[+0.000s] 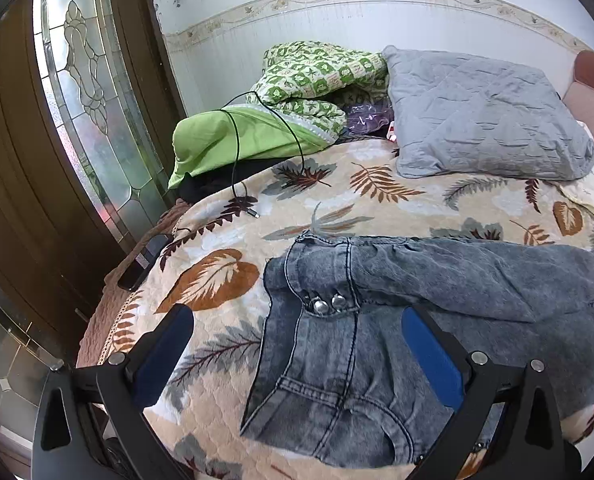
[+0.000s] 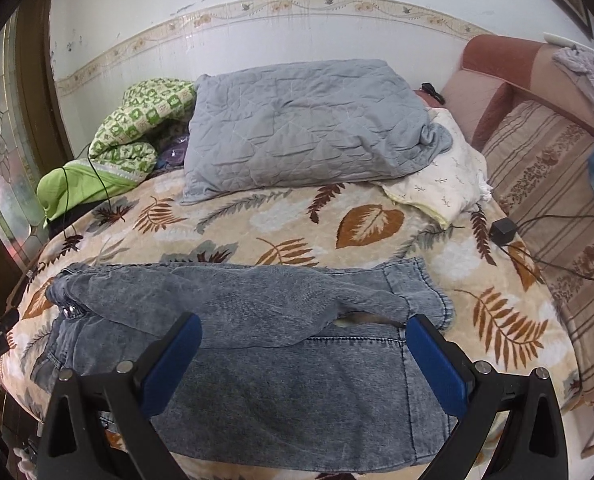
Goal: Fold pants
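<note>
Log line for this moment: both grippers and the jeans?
left gripper: open, above waistband | right gripper: open, above legs | grey-blue denim pants: flat on leaf-print bedspread, not gripped

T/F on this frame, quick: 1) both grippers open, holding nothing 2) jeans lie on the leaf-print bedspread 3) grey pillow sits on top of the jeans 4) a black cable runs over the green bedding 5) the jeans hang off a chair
1) Both grippers open, holding nothing. True: the left gripper and right gripper have their jaws spread above the jeans, clamping no cloth.
2) Jeans lie on the leaf-print bedspread. True.
3) Grey pillow sits on top of the jeans. False: it lies farther back near the wall, apart from them.
4) A black cable runs over the green bedding. True.
5) The jeans hang off a chair. False: they are spread on the bed.
</note>
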The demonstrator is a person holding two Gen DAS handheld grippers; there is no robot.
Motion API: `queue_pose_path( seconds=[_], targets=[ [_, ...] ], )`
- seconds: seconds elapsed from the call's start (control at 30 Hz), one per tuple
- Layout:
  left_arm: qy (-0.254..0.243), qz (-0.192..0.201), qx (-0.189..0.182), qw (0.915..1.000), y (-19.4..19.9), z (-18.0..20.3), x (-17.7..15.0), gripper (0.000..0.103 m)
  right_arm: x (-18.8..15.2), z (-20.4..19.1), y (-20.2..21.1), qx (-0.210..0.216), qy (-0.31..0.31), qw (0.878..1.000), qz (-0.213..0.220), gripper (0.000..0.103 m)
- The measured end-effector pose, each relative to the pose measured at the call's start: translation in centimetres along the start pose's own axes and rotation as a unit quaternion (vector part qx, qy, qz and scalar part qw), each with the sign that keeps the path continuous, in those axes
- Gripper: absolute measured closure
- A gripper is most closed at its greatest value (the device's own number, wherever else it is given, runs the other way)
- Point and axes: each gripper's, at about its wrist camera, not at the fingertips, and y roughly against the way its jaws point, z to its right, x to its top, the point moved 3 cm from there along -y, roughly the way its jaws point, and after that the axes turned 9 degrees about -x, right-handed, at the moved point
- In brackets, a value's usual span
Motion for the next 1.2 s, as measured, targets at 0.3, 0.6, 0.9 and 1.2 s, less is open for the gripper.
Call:
queue_pose_path(
  seconds=[0.3,0.6,0.9,1.2],
  targets=[
    [0.013,-0.059,-0.024,0.9979,-7.4,-1.8,3.3,0.000,2.1,2.8,-5.7,0.010,0.009,0.999,-0.028,0.000],
    [0.023,-0.131,-0.032,0.9906,-17.2,-4.6,8.6,0.000,4.5,12.4,-16.0,0.024,-0.094,0.990,-0.107,0.000],
    [0.045,-0.191,-0.040,0.9799,-21.5,-7.2,9.0,0.001,4.3,14.4,-24.8,0.052,-0.135,0.970,-0.195,0.018],
    [0.078,-0.232,-0.075,0.9667,-22.8,-8.7,9.0,0.035,2.5,12.0,-27.7,0.034,-0.081,0.968,-0.236,0.060]
  ],
)
